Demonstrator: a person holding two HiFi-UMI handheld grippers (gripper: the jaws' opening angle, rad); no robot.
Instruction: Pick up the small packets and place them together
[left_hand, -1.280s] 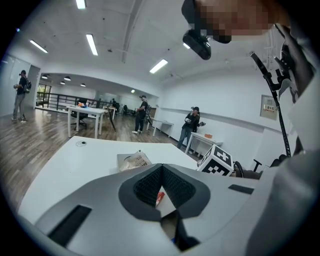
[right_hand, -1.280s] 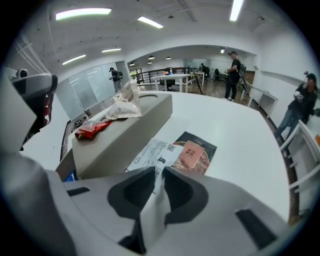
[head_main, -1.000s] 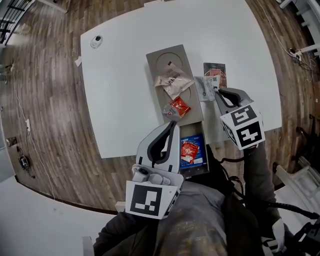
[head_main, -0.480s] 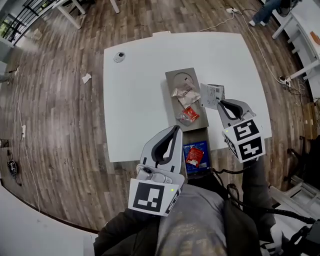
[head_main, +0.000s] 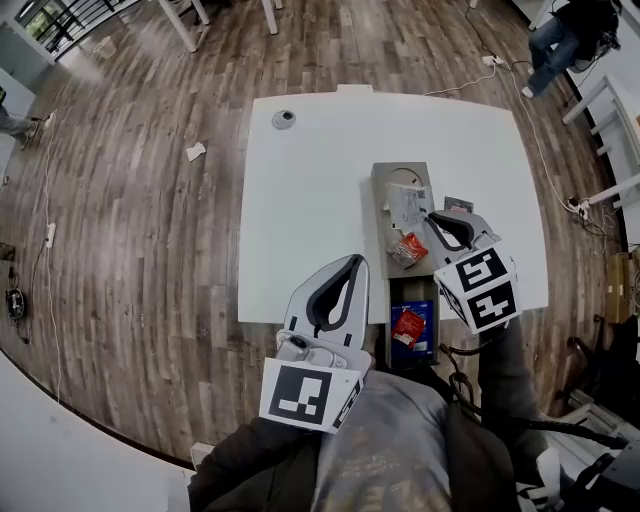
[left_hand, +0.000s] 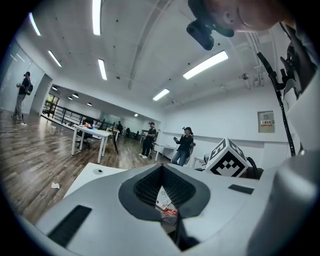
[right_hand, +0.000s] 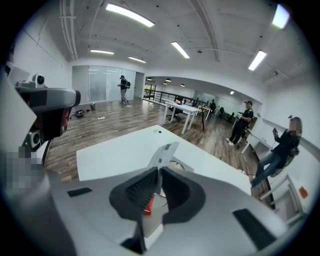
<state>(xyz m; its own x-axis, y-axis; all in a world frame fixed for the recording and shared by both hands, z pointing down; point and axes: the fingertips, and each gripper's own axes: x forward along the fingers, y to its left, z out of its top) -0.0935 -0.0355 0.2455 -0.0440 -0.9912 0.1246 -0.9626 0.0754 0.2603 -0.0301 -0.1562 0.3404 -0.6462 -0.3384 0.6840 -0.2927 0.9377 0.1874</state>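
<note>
Up off the tabletop beside the tray, where it was a second ago, the right gripper (head_main: 432, 216) now hangs over the flat grey rectangular tray (head_main: 383, 228). The head view also takes in far more of the square white table (head_main: 310, 200) than before. The right gripper's jaws stand almost together, pinched on one thin silvery-white packet (right_hand: 163, 156), which pokes out past the tips. The left gripper (head_main: 355, 262) shows over the table's near edge in the head view. Its jaws meet at the tips with nothing between them.

Three packets can be counted:
- The silvery-white packet is held in the right gripper.
- One small red crinkled packet (head_main: 408, 248) lies on the tray just beside that gripper's tips.
- One flat red packet (head_main: 409, 326) lies on a blue rectangular pad (head_main: 425, 312) at the tray's near end, past the table edge.

There are two grippers and one tray. One small dark card (head_main: 458, 204) lies on the table just right of the tray, and one small round disc (head_main: 284, 119) sits near the table's far left corner.

In the head view the held packet overlaps whatever pale thing lies on the tray beneath it, and the two cannot be told apart. At least three people (right_hand: 244, 121) stand far back in each gripper view, too small to make out.
</note>
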